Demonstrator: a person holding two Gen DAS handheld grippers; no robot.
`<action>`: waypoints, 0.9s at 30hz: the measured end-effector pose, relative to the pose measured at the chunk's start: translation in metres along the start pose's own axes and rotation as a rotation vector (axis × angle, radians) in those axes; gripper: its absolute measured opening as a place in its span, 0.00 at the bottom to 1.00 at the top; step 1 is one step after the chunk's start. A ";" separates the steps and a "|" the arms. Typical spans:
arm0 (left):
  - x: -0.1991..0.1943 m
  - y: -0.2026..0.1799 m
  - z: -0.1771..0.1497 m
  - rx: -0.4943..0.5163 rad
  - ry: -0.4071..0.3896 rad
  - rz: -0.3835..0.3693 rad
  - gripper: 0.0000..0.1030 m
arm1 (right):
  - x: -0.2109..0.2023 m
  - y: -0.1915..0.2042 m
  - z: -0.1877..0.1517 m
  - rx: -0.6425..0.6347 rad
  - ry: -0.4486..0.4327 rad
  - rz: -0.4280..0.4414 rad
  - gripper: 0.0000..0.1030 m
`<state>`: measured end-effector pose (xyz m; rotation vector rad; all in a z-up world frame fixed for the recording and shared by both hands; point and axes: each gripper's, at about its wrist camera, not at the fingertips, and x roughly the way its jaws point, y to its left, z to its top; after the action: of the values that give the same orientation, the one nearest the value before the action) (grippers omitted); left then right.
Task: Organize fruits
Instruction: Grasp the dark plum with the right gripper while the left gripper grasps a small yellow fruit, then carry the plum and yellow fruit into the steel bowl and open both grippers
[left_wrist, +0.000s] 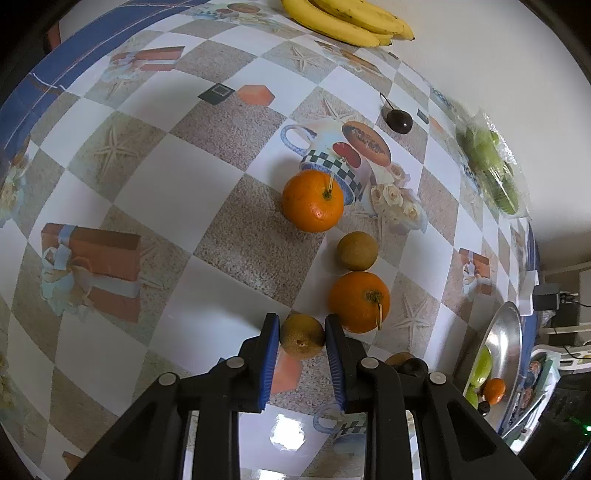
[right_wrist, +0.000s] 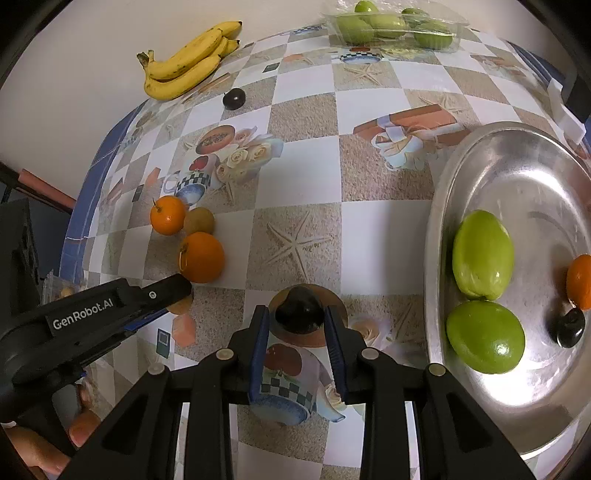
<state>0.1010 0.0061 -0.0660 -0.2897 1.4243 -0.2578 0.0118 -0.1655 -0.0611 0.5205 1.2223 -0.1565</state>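
In the left wrist view my left gripper (left_wrist: 301, 319) is shut on a small brown fruit (left_wrist: 301, 339), both blue pads against its sides, low over the patterned table. In the right wrist view one of its black fingers (right_wrist: 155, 295) reaches in from the left beside an orange (right_wrist: 202, 256). My right gripper (right_wrist: 296, 310) stands open around a dark plum (right_wrist: 300, 314) that rests on the table, a thin gap showing at the pads. To its right the metal tray (right_wrist: 439, 206) holds two green fruits (right_wrist: 482, 254), an orange (right_wrist: 580, 280) and a dark plum (right_wrist: 570, 326).
Two oranges (left_wrist: 313, 201) and another brown fruit (left_wrist: 357, 251) lie just beyond the left gripper. Farther off are a dark plum (right_wrist: 233, 98), bananas (right_wrist: 184, 62) by the wall and a clear pack of green fruit (right_wrist: 395, 27). A person's fingers (right_wrist: 37, 450) show at bottom left.
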 end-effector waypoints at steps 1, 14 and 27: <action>0.000 0.001 0.000 -0.005 -0.002 -0.002 0.26 | 0.000 0.000 0.000 0.000 -0.001 -0.003 0.30; -0.011 0.007 0.004 -0.031 -0.039 -0.001 0.26 | 0.004 0.001 0.005 -0.015 -0.014 -0.017 0.30; -0.028 0.008 0.006 -0.043 -0.096 -0.006 0.26 | -0.018 0.001 0.006 -0.012 -0.068 0.002 0.28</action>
<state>0.1034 0.0235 -0.0416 -0.3376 1.3351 -0.2153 0.0112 -0.1704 -0.0425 0.5023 1.1553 -0.1638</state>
